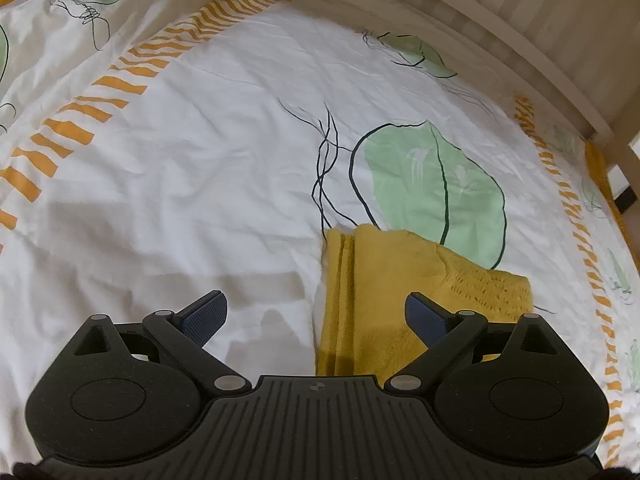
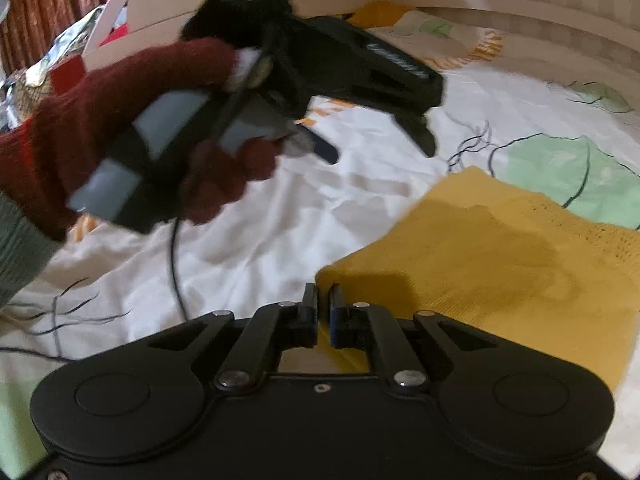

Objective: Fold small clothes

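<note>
Nearest the lens, the right gripper is clamped on the corner of a yellow knitted garment — folded flat on the bedsheet. The left gripper is held wide open above it — nothing gripped.

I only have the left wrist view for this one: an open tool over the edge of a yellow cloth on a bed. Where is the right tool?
Observer: The right tool is at the near corner of the yellow cloth, shut on it.
Reviewer: Is the left tool touching the cloth?
Observer: It doesn't look so. In the right wrist view the left tool is raised above the sheet, beside the cloth's far corner.
Reviewer: Anything trailing from it?
Observer: Yes. A black cable hangs from the handle, below the hand in a dark red glove, down to the sheet.
</note>
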{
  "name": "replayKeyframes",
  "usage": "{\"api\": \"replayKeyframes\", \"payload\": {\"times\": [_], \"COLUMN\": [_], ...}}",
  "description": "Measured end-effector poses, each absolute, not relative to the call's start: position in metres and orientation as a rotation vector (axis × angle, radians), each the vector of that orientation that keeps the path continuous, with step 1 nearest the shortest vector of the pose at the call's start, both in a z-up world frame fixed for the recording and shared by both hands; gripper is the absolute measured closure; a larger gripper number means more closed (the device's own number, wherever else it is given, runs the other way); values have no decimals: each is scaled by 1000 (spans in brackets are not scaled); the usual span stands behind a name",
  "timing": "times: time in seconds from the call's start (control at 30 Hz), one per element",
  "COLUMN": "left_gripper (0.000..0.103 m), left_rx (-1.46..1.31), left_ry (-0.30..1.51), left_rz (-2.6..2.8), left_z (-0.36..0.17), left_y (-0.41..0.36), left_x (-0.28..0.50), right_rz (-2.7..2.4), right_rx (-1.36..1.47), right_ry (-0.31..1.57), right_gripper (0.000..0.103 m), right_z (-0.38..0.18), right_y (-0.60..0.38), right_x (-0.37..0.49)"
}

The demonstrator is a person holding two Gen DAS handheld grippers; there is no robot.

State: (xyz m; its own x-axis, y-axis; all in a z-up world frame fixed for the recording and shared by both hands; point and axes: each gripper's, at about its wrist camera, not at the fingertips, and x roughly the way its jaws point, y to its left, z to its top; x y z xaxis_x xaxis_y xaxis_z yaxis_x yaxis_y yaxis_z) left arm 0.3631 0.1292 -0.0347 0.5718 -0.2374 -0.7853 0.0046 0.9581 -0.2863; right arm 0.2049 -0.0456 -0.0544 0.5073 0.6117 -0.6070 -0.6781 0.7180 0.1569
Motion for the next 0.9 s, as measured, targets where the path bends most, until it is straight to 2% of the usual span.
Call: {"api": "replayKeyframes", "payload": {"times": [0.07, 0.1, 0.13, 0.17, 0.2, 0.23, 0.3, 0.4, 0.53, 0.6, 0.7, 0.9], "left_gripper": [7, 7, 7, 7, 7, 7, 7, 7, 7, 6, 5, 5], "left_rx": [-263, -261, -258, -256, -254, -252, -243, -242, -286, -317, -340, -301], "left_ry": [962, 967, 973, 979, 983, 984, 981, 968, 951, 963, 956, 970], "left_rz": [-143, -146, -151, -156, -160, -163, -165, -181, -255, -311, -322, -288], "left_z": [-37, -38, -40, -41, -43, -44, -44, -44, -47, -52, -55, -58], "left_y": [127, 126, 125, 124, 123, 122, 120, 117, 115, 116, 116, 114], "left_x": [364, 364, 364, 364, 364, 363, 361, 359, 355, 355, 350, 347], "right_rz": [788, 778, 769, 765, 764, 762, 738, 673, 530, 452, 383, 367], "right_rx": [-144, -160, -153, -117, -61, -13, 59, 153, 302, 370, 466, 551], "right_ry": [721, 726, 735, 737, 733, 730, 713, 693, 673, 671, 678, 737], "right_gripper": [90, 88, 81, 80, 76, 58, 42, 38, 15, 14, 0, 0], "right_z": [-63, -67, -70, -70, -68, -66, -60, -51, -50, -53, -62, -86], "right_y": [-39, -37, -38, -42, -49, -57, -75, -107, -155, -176, -200, -214], "right_x": [205, 205, 208, 210, 212, 214, 216, 221, 232, 240, 254, 287]}}
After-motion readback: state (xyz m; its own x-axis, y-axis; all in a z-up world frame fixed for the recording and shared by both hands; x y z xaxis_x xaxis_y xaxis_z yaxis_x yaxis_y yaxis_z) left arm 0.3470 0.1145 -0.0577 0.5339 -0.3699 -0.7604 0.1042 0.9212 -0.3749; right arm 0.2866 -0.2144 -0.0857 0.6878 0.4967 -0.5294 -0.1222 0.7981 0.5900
